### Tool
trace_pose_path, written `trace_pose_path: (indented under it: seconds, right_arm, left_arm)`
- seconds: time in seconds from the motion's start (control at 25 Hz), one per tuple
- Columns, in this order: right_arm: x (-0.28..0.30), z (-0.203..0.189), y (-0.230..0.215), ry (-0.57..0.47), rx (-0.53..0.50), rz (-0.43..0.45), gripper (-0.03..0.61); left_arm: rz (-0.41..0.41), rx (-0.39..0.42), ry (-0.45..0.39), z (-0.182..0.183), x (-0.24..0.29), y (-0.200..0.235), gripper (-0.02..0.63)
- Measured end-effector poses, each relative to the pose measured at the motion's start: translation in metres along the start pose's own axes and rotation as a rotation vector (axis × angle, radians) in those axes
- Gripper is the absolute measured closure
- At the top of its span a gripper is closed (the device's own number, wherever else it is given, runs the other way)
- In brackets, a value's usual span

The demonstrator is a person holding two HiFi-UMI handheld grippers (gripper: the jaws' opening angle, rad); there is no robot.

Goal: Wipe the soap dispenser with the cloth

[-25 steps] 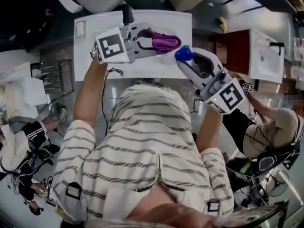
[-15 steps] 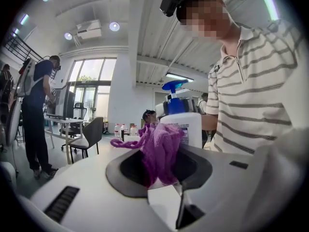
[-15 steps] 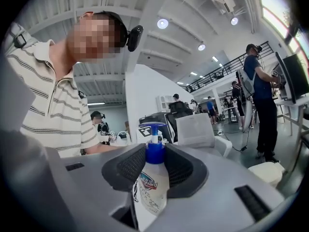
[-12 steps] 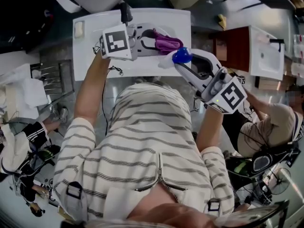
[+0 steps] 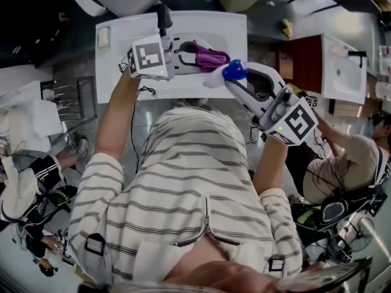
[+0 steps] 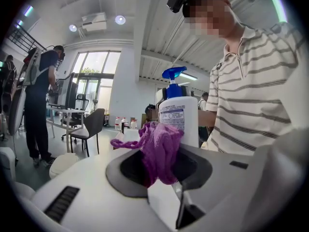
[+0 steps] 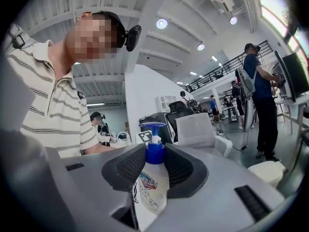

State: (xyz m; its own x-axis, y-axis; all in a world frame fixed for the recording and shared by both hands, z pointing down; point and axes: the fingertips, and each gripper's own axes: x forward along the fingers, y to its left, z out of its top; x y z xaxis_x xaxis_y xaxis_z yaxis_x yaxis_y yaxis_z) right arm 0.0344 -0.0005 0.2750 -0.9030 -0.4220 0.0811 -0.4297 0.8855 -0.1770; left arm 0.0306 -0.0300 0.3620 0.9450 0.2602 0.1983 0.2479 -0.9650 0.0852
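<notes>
My left gripper (image 5: 197, 52) is shut on a crumpled purple cloth (image 5: 212, 58) above the white washbasin top (image 5: 122, 81). In the left gripper view the cloth (image 6: 159, 146) hangs between the jaws, right in front of the soap dispenser (image 6: 178, 115), a white bottle with a blue pump. Whether cloth and bottle touch I cannot tell. My right gripper (image 5: 236, 78) is shut on that dispenser (image 5: 234, 71) and holds it up just right of the cloth. In the right gripper view the bottle (image 7: 153, 178) sits upright between the ribbed pads (image 7: 131, 166), gripped just below the pump.
A dark tap (image 5: 163, 17) and a pale soap bar (image 5: 102, 37) sit on the washbasin top. A second basin on a wooden cabinet (image 5: 342, 72) stands at the right, with a person (image 5: 348, 163) crouched beside it. A metal rack (image 5: 64, 96) is at the left.
The left gripper with the cloth has shifted slightly, bringing the cloth closer to the dispenser's blue pump. The right gripper and bottle have barely moved.
</notes>
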Motion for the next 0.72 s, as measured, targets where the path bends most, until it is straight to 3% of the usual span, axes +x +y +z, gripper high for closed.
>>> trace_pose_path:
  seconds: [0.36,0.72]
  right_arm:
    - [0.0,-0.002,-0.007,-0.017,0.016,-0.041,0.453]
    - [0.002,-0.003,-0.017,-0.022,0.019,-0.104,0.453]
  left_arm:
    - [0.049,-0.062,0.007,-0.014,-0.012,-0.002,0.486]
    - [0.12,-0.155,-0.064,-0.021,-0.019,-0.003,0.486]
